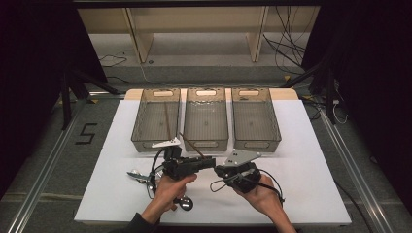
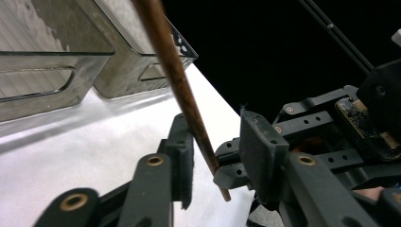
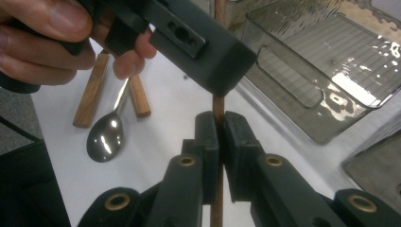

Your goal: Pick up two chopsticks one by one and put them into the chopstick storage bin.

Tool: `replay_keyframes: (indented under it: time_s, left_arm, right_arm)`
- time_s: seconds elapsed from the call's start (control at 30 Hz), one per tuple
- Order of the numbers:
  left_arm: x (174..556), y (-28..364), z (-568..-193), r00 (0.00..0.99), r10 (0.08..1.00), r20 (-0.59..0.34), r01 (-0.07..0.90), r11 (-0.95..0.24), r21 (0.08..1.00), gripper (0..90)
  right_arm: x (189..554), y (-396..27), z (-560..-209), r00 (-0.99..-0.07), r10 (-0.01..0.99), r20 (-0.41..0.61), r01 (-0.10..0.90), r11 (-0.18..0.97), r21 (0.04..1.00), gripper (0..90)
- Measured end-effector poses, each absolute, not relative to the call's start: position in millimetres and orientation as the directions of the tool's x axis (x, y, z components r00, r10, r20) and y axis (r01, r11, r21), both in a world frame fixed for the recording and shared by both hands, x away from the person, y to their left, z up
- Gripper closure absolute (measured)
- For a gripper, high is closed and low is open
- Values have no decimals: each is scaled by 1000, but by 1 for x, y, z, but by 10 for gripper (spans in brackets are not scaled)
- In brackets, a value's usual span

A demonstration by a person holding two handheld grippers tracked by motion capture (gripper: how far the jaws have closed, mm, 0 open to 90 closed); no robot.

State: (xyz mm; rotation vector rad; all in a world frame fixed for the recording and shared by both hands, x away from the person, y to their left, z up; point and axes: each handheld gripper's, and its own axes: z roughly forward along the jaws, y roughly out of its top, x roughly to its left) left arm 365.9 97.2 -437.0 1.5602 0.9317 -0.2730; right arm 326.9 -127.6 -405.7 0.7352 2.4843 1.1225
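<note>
I have the white table [image 1: 311, 160] filling the middle of the high view, with three smoky clear bins in a row across its upper part: the left bin [image 1: 141, 121], the middle bin [image 1: 206, 119] and the right bin [image 1: 256, 119]. A thin brown stick lies inside the left bin [image 1: 167, 121].

Below the bins, in the centre of the high view, my two grippers meet nose to nose. The left gripper [image 1: 206, 162] sits left of centre, held in the left hand [image 1: 170, 189]; the right gripper [image 1: 224, 171] sits just right of it, in the right hand [image 1: 260, 191].

The thing I am working on is the brown chopstick [image 2: 177, 80]. In the high view it slants up and to the left from the grippers toward the front wall of the middle bin. In the right gripper view the right gripper's jaws are pressed together on the chopstick, which stands upright between the pads at the centre of the frame. In the left gripper view the left gripper's jaws stand apart with the chopstick between them; it lies against the left pad, clear of the right one.

A spoon [image 3: 106, 135] and two wooden handles [image 3: 92, 90] lie on the table at the left of the right gripper view.
</note>
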Motion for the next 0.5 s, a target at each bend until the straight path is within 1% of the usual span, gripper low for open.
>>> replay_keyframes:
  time_s: [0.2,0.27,0.47,0.5]
  left_arm:
    - [365,97,-437,651,399,-646,687,53,725,785]
    - [366,98,-438,647,383,-660,695,60,716,823]
    - [367,100,-439,641,374,-671,704,64,708,842]
    - [366,100,-438,642,379,-666,701,61,710,844]
  right_arm:
    - [326,-127,-406,-822,565,-73,314,556,770,851]
    - [325,-127,-405,-823,564,-71,314,554,771,851]
    - [326,-127,-406,-826,561,-61,316,548,774,840]
    - [326,-127,-406,-827,560,-56,316,544,777,801]
